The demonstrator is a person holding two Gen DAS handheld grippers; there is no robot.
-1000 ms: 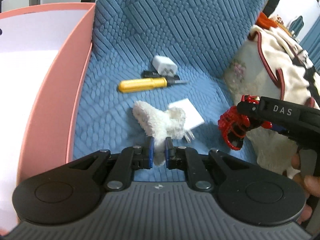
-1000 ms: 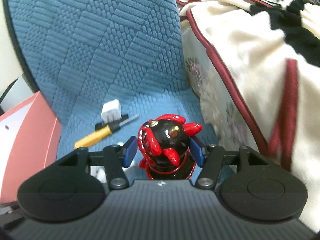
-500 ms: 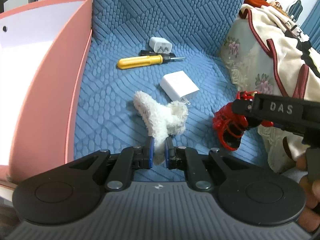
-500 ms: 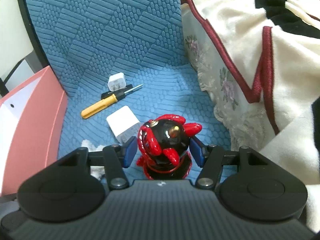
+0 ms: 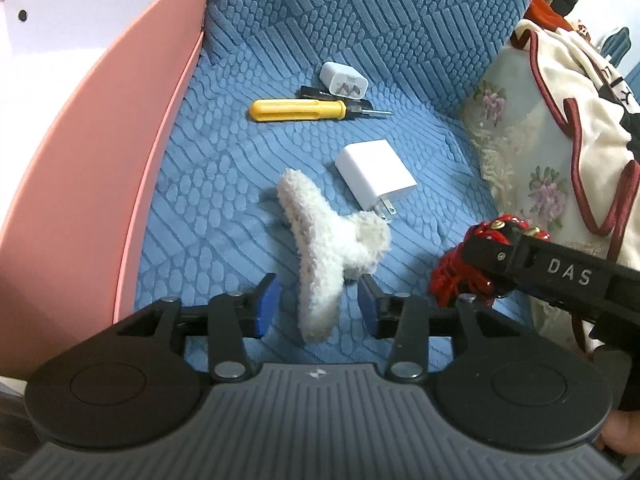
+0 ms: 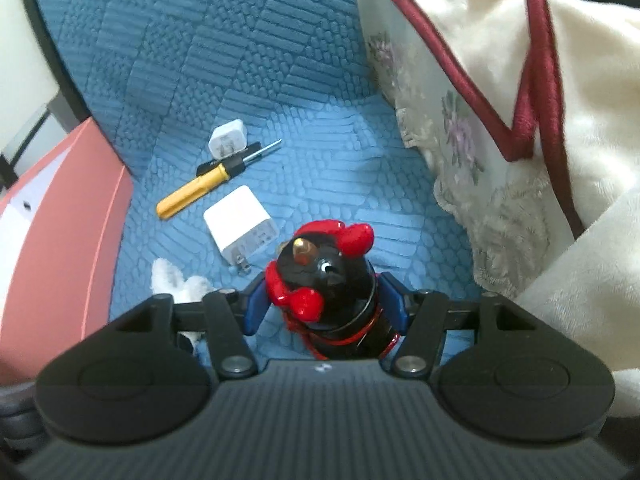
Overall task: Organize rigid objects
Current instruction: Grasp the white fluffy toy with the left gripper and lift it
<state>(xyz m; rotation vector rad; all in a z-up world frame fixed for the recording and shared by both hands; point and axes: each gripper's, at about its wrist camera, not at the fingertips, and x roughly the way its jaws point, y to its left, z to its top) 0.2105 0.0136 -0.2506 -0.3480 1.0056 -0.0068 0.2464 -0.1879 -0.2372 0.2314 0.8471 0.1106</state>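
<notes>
A fluffy white hair claw (image 5: 324,236) lies on the blue quilted seat cover (image 5: 224,184). My left gripper (image 5: 318,300) straddles its near end, and the jaws are opening, with gaps between both blue pads and the claw. My right gripper (image 6: 325,306) is shut on a black and red figurine (image 6: 320,276), held just above the seat. The left wrist view shows that figurine (image 5: 452,276) at the right, a short way from the claw. Further back lie a large white charger (image 5: 374,172), a yellow screwdriver (image 5: 296,110) and a small white charger (image 5: 344,80).
A pink box (image 5: 100,140) with a white inside stands along the left of the seat. A cream blanket with dark red trim (image 6: 520,120) over a floral cushion (image 5: 520,160) fills the right side. A thin black item (image 5: 312,91) lies behind the screwdriver.
My left jaws have gone from shut on the fluffy claw to spread apart, and the claw now rests on the seat. The right gripper still grips the figurine and has shifted slightly.
</notes>
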